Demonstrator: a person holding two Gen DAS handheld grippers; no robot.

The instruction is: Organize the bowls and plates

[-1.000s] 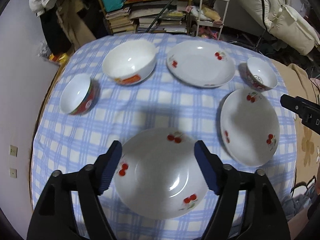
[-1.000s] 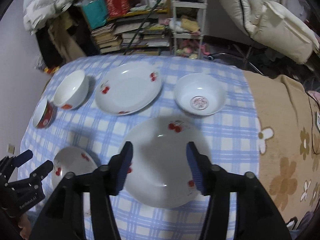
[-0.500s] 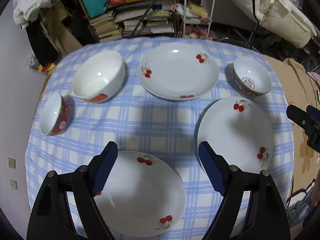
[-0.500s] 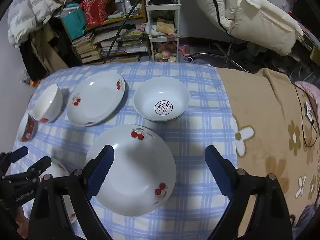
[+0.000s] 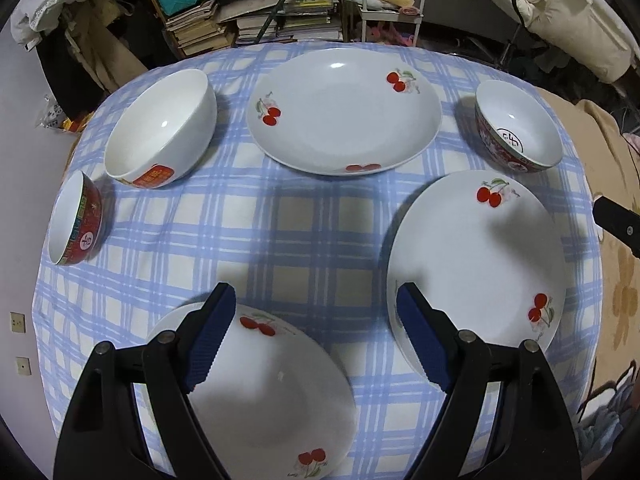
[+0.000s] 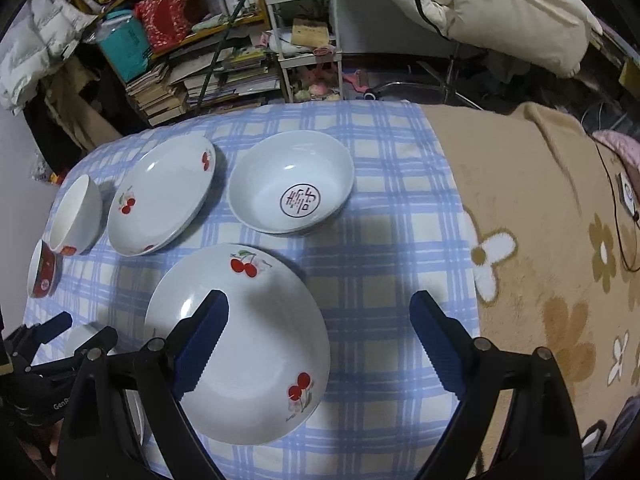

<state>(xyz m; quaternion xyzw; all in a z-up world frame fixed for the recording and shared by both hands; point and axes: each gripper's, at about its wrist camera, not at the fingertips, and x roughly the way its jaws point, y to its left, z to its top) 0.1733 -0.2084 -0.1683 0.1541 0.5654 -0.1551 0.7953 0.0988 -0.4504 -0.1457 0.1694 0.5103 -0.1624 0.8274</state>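
**Both grippers empty over a table of unsorted dishes**

Going L to R in the left wrist view: a small red bowl (image 5: 76,220) lies tipped on its side at the table edge, w/ a bigger white bowl (image 5: 160,128) just beside it, also leaning. Neither sits flat, so each likely needs righting before it nests. Centre-back is the far cherry plate (image 5: 344,110), flat on the blue checked cloth (image 5: 300,232). Nearest the camera, a 2nd cherry plate (image 5: 260,392) sits under the left gripper (image 5: 312,340), whose jaws are spread wide w/ nothing between them. Next R, a 3rd cherry plate (image 5: 476,264), then a red-patterned bowl (image 5: 516,128) upright at back R.

The right gripper (image 6: 320,340) hangs above that 3rd plate's R edge, fingers also apart and empty.

All 6 pieces are apart, none stacked, so sorting looks barely begun. The 3 plates match, so stacking them seems the natural 1st step. Thin glazed rims could slip in a pinch.
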